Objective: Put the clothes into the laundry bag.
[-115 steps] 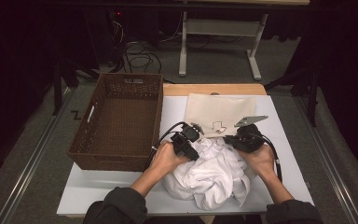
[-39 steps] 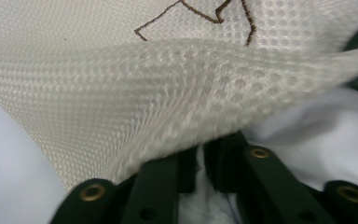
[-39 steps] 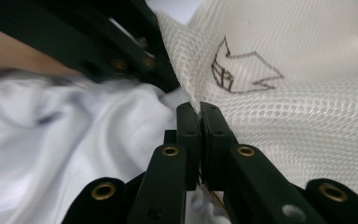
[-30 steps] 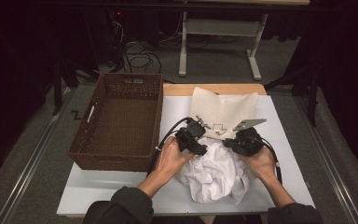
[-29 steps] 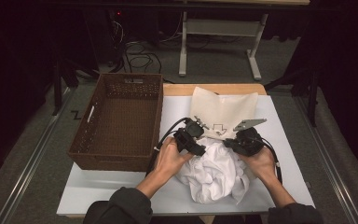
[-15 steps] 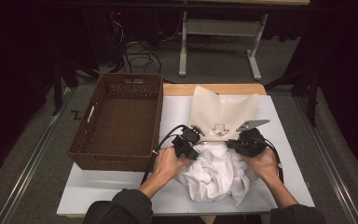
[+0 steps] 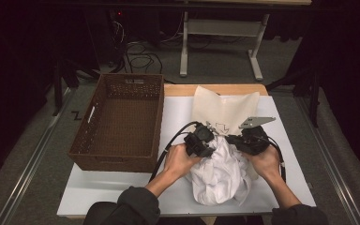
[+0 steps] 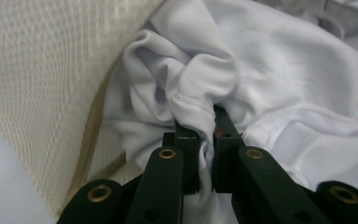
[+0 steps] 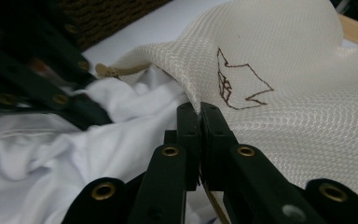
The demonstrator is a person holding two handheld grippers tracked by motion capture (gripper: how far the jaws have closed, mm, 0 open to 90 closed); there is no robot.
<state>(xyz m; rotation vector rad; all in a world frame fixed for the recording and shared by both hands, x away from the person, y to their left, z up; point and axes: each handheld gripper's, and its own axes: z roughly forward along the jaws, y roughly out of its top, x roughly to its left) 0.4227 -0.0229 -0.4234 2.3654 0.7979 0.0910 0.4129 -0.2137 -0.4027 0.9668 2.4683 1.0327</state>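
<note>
Left gripper (image 8: 205, 123) just closed on a fold of the limp white garment (image 8: 284, 70), right gripper (image 9: 199, 112) pinching the mesh bag (image 9: 307, 93) rim; I'd grip hems, probably light, slumps easily.

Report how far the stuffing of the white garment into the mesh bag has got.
Done: the right gripper is shut on the cream mesh bag at its edge. In hand: the left gripper has just closed on a fold of the white garment. Left: most of the garment still lies outside the bag; the wicker basket holds nothing.
</note>
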